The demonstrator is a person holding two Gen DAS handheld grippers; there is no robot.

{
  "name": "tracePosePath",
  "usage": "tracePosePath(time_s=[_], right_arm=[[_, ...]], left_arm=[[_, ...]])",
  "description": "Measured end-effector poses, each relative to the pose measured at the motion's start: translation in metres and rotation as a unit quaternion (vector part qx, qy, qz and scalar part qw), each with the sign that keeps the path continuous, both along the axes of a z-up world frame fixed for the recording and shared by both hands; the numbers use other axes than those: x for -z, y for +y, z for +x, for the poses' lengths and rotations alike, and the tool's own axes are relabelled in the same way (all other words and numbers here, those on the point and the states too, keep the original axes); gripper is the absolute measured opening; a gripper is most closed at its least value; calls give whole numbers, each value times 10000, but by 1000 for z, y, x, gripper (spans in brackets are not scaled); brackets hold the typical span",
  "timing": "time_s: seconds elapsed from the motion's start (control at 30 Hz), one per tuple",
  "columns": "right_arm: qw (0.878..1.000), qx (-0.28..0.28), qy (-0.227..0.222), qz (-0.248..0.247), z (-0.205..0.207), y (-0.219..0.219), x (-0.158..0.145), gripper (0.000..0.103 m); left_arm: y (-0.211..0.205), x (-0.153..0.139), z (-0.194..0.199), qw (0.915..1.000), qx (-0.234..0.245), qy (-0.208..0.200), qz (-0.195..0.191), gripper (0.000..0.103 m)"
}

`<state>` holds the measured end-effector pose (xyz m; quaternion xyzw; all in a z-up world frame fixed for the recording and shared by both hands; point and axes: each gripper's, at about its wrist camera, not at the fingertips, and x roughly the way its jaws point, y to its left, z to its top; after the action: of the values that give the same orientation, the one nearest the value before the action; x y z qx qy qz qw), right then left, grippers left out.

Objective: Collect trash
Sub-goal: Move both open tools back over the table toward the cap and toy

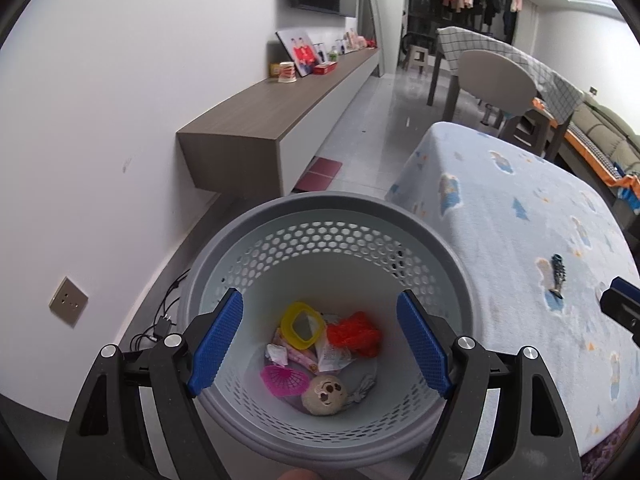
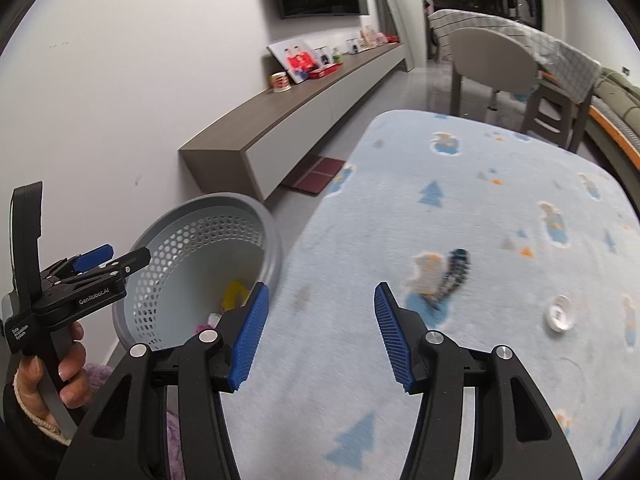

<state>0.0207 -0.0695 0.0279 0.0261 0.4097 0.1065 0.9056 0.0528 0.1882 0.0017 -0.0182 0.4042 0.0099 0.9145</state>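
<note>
Grey basket [image 1: 248, 216] rim touches blanket [image 1: 500, 208] edge; both claws [image 1: 320, 344] [image 2: 318, 336] gape empty.

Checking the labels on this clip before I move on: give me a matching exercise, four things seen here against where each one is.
Things:
1. yellow ring
2. dark hair clip
3. white cap
4. paper cup

Places:
A. on the long wall shelf
B. inside the grey basket
C. on the blue blanket, beside a printed figure
D. on the blue blanket, near its right side

Pairs: 1-B, 2-C, 3-D, 4-A
</note>
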Motion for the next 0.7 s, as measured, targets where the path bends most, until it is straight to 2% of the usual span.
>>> tracePosePath(time_s=[0.1, 0.2, 0.37, 0.5, 0.7], right_arm=[[9995, 242, -115, -150, -21, -9, -13, 53], [9983, 438, -277, -273, -42, -14, -26, 58], [9970, 439, -446, -450, -60, -10, -38, 59], [9977, 367, -463, -320, -65, -9, -40, 59], [9987, 185, -466, -131, -66, -14, -42, 59]], left_arm=[[-9, -4, -7, 9998, 197, -87, -37, 78], [-18, -8, -16, 9991, 357, -208, 25, 78], [-24, -15, -35, 9978, 511, -394, 158, 78], [-24, -19, -43, 9976, 499, -444, 208, 78], [-26, -29, -51, 9979, 222, -553, 262, 82]])
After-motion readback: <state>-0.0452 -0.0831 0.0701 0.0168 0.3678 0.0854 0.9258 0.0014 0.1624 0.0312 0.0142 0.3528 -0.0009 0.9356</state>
